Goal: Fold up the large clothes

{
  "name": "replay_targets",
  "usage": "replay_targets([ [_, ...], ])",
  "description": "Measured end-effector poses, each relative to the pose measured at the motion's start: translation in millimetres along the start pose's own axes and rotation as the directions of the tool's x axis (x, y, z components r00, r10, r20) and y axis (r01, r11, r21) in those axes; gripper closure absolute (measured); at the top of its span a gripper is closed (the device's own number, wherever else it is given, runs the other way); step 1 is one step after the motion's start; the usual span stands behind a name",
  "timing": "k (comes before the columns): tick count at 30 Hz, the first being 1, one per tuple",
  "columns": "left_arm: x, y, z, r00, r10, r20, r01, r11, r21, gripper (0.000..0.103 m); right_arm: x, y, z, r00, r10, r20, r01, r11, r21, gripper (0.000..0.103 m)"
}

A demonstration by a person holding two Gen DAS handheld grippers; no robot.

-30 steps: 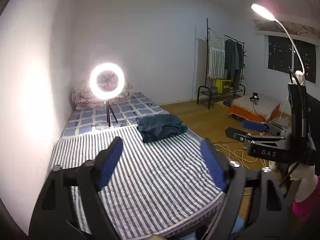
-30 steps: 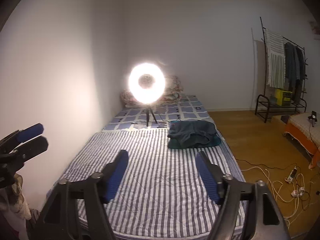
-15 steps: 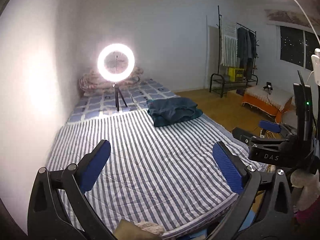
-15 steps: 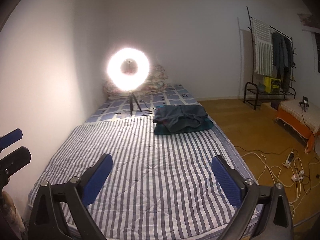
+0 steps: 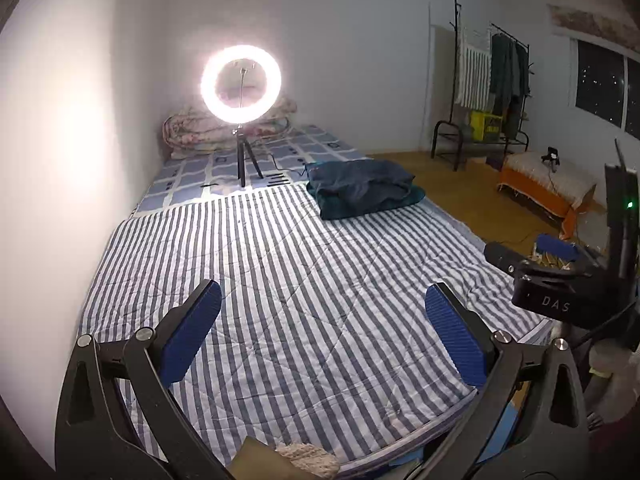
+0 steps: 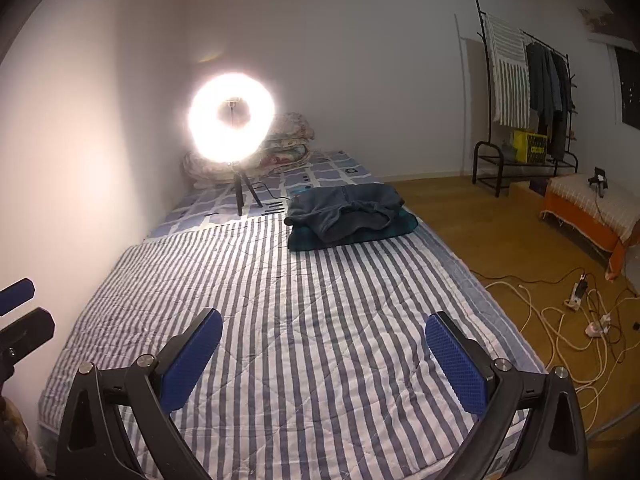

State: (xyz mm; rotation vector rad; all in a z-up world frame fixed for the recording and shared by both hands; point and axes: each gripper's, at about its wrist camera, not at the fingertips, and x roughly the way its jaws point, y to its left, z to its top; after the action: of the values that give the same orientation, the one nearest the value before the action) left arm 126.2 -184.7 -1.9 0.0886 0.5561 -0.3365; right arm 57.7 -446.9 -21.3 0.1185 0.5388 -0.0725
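A pile of dark blue-green clothes (image 5: 362, 188) lies on the far right part of the striped bed (image 5: 280, 280); it also shows in the right wrist view (image 6: 348, 216). My left gripper (image 5: 324, 320) is open and empty, held above the near end of the bed, far from the clothes. My right gripper (image 6: 324, 348) is open and empty, also over the near end of the bed (image 6: 300, 320). The right gripper shows at the right edge of the left wrist view (image 5: 560, 272). The left gripper's fingertips (image 6: 18, 294) show at the left edge of the right wrist view.
A lit ring light on a tripod (image 5: 241, 84) stands on the bed behind the clothes, by rolled bedding (image 5: 192, 132). A clothes rack (image 6: 528, 92), an orange-covered low bed (image 6: 588, 208) and cables with power strips (image 6: 572, 316) are on the wooden floor to the right.
Both grippers have opened wider. Both have tilted down and moved in over the near end of the bed, so the clothes pile looks closer.
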Motion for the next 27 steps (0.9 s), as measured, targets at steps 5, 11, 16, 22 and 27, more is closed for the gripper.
replay_targets([
  [5, 7.5, -3.6, -6.5, 1.000, 0.003, -0.015, -0.002, 1.000, 0.015, 0.000, 4.2, 1.4, -2.1, 1.000, 0.003, -0.012, -0.003, 1.000, -0.013, 0.000],
  [11, 11.8, -7.1, -9.3, 1.000, -0.005, -0.028, 0.005, 1.000, 0.017, 0.000, 5.1, -0.4, -3.1, 1.000, 0.010, -0.024, -0.010, 1.000, -0.009, 0.000],
  [16, 12.0, -6.4, -10.8, 0.999, -0.004, -0.032, 0.005, 1.000, 0.016, 0.000, 5.0, -4.0, -3.1, 1.000, 0.013, -0.028, -0.012, 1.000, 0.004, 0.000],
  [22, 10.8, -9.9, -13.8, 0.999, 0.002, -0.038, -0.001, 1.000, 0.026, 0.000, 4.7, -5.9, -3.4, 0.999, 0.014, -0.030, -0.014, 1.000, 0.006, 0.000],
  [27, 11.3, -8.1, -15.8, 0.999, 0.002, -0.045, -0.001, 1.000, 0.019, 0.000, 3.9, -2.1, -5.4, 0.999, 0.012, -0.032, -0.012, 1.000, -0.001, 0.000],
])
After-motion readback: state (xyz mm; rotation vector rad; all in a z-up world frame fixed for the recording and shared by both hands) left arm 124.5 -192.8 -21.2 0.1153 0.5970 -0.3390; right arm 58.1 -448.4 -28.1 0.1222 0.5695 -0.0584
